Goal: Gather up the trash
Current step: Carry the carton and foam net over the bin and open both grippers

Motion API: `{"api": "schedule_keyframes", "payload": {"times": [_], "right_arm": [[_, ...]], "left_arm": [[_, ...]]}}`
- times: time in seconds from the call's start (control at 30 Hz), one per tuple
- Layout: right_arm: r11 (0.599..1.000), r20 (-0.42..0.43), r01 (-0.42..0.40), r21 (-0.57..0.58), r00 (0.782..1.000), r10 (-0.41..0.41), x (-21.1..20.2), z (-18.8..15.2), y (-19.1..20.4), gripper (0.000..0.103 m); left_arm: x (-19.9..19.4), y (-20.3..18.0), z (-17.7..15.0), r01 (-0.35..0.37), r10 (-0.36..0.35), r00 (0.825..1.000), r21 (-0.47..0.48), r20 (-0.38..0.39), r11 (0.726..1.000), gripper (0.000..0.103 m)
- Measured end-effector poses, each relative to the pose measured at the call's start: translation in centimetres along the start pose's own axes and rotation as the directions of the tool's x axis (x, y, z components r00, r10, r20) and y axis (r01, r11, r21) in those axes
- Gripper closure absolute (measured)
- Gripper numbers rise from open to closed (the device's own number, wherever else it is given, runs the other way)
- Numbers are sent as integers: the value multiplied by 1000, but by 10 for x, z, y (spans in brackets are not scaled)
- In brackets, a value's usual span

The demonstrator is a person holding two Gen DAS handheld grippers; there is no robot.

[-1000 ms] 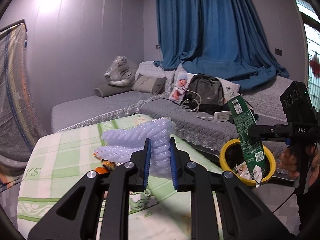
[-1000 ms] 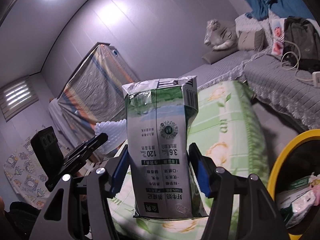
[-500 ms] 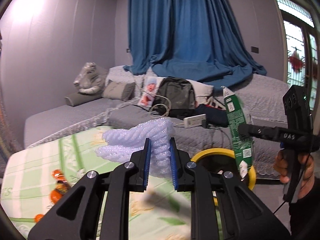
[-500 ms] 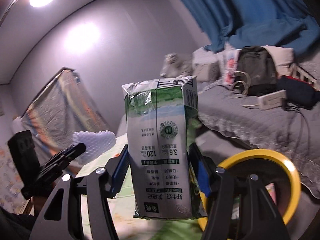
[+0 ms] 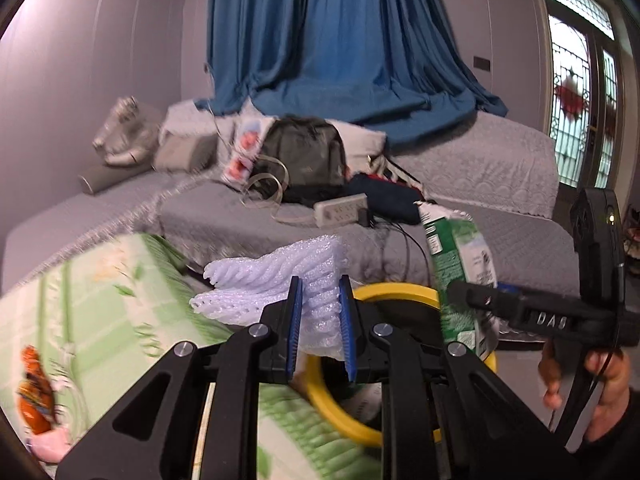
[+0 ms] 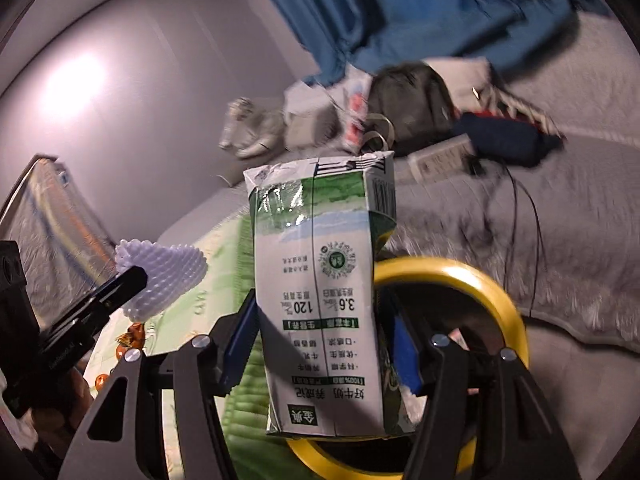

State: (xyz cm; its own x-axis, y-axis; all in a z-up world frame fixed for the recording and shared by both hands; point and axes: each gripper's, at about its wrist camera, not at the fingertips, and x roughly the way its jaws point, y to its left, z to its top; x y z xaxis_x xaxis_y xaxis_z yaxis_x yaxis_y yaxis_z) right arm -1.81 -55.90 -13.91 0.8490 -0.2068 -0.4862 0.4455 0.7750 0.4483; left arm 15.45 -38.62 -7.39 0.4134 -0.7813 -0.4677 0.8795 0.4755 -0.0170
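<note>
My left gripper (image 5: 319, 322) is shut on a white foam net sleeve (image 5: 280, 280) and holds it just left of and above the yellow-rimmed bin (image 5: 394, 294). My right gripper (image 6: 320, 344) is shut on a green and white milk carton (image 6: 320, 296), upside down, over the bin's yellow rim (image 6: 480, 284). The carton (image 5: 460, 268) and the right gripper (image 5: 464, 300) show in the left wrist view at the bin's right side. The foam sleeve (image 6: 160, 276) shows at left in the right wrist view. White trash lies inside the bin.
A table with a green floral cloth (image 5: 100, 300) stands left of the bin, with an orange wrapper (image 5: 34, 396) on it. A grey sofa (image 5: 480, 184) behind holds a black bag (image 5: 304, 156), a power strip (image 5: 340, 210) and cables. Blue curtains hang at the back.
Both grippers have swung from over the table toward the bin, keeping their loads. The bin now lies right under the carton and close to the foam sleeve.
</note>
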Motion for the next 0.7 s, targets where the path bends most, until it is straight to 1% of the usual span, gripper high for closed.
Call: {"api": "schedule_keyframes", "payload": {"times": [0.17, 0.27, 0.4, 0.43, 0.47, 0.5, 0.53, 0.57, 0.67, 0.7], "right_arm": [[996, -48, 81, 36, 996, -79, 18, -13, -23, 47], [992, -77, 107, 64, 992, -102, 29, -16, -39, 47], [986, -112, 120, 112, 988, -107, 40, -20, -58, 46], [984, -117, 128, 123, 987, -114, 40, -21, -61, 45], [981, -125, 139, 132, 984, -123, 40, -22, -66, 40], [979, -126, 148, 138, 983, -131, 40, -21, -67, 35], [975, -116, 164, 147, 982, -148, 37, -21, -71, 27], [974, -109, 170, 151, 982, -154, 34, -20, -71, 22], [973, -101, 173, 154, 982, -159, 27, -19, -72, 22], [972, -94, 176, 154, 982, -163, 24, -19, -71, 21]], "left_arm": [[39, -17, -10, 19, -19, 999, 11, -51, 1000, 86], [59, -24, -17, 34, -34, 996, 8, -79, 999, 85], [71, -27, -25, 61, -62, 992, -10, -106, 998, 83], [73, -27, -26, 58, -59, 992, -14, -108, 998, 74], [73, -26, -27, 51, -53, 993, -22, -109, 998, 64], [70, -24, -28, 45, -48, 994, -34, -103, 998, 36], [66, -21, -29, 37, -42, 995, -52, -86, 998, 18], [60, -14, -29, 25, -30, 998, -83, -55, 996, 16], [53, -1, -28, 19, -26, 998, -126, -54, 992, 16], [49, 6, -28, 6, -13, 999, -145, -45, 989, 13]]}}
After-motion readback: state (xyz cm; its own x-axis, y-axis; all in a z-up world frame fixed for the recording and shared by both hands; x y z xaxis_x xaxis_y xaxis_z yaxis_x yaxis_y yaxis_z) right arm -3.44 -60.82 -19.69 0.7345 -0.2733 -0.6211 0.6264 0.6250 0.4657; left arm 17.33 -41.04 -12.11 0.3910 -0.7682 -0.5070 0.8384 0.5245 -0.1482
